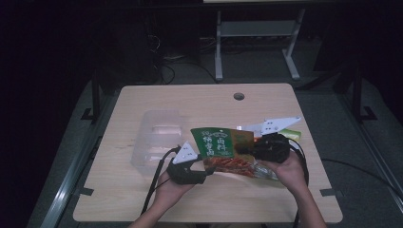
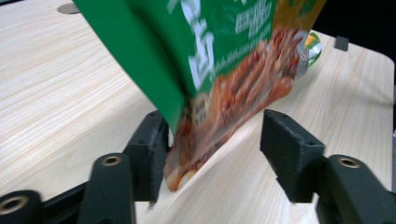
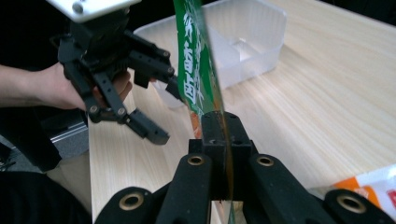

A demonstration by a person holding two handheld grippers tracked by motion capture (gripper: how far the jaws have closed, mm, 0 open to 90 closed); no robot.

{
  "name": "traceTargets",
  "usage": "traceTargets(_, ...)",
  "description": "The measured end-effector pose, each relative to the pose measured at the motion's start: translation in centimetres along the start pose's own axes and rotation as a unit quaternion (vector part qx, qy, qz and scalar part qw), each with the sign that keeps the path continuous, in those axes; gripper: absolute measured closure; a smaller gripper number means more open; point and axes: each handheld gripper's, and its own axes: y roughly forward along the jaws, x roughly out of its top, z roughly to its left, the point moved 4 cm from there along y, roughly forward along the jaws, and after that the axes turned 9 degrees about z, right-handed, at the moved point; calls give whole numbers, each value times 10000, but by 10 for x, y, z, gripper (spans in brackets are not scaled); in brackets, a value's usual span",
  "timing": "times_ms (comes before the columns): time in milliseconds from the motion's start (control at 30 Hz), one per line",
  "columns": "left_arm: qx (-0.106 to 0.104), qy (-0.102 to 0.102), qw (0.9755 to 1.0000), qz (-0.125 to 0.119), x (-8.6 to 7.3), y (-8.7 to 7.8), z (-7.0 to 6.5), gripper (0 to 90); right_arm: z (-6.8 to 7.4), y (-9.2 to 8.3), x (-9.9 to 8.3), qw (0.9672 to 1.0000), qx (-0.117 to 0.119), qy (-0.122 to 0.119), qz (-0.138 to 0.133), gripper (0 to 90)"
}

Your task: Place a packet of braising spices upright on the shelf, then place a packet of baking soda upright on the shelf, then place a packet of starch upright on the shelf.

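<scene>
I stand at the near edge of a pale wooden table (image 1: 142,199), holding a gripper in each hand. My right gripper (image 3: 219,135) is clamped tight on the edge of a green and orange snack packet (image 1: 223,148), its two black jaws pressed together with the thin packet pinched between them. The packet hangs above the table, towards the near right part, between my two hands. My left gripper (image 2: 212,154) has its jaws spread wide, one on either side of the packet's lower corner, which dips down between them; one jaw sits just beside the packet, the other stands apart from it. A clear plastic container (image 1: 159,140) with divided compartments rests on the table's left half, beyond my left hand (image 1: 166,190). Another packet (image 3: 373,186), orange and white, lies flat near the right edge beside my right hand (image 1: 290,171). A round hole (image 1: 238,96) sits near the far edge.
</scene>
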Motion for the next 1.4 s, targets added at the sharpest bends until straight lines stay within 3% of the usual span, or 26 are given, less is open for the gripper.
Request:
traceTargets(133,-26,-33,10000,-17,-6,-6,-1,367,2,-1,11,9999,55,-1,-99,900)
traceTargets(267,-5,69,10000,7,-13,-13,-4,340,4,-1,20,9999,22,-46,-98,900)
traceTargets(300,70,177,9998,71,-18,-16,-5,340,4,-1,28,9999,-8,-51,-87,900)
traceTargets(567,-16,115,9999,92,-34,-19,-4,305,0,-2,53,9999,-107,-36,-59,900)
traceTargets(867,-35,250,9996,87,-35,-23,-8,295,-16,-6,70,9995,-313,75,35,900)
traceTargets(1133,-77,339,9994,48,-35,-23,-12,292,-13,-4,79,9996,-291,10,25,900)
traceTargets(1400,-91,392,9992,39,-36,-24,-12,287,-13,6,102,9995,-263,-158,62,900)
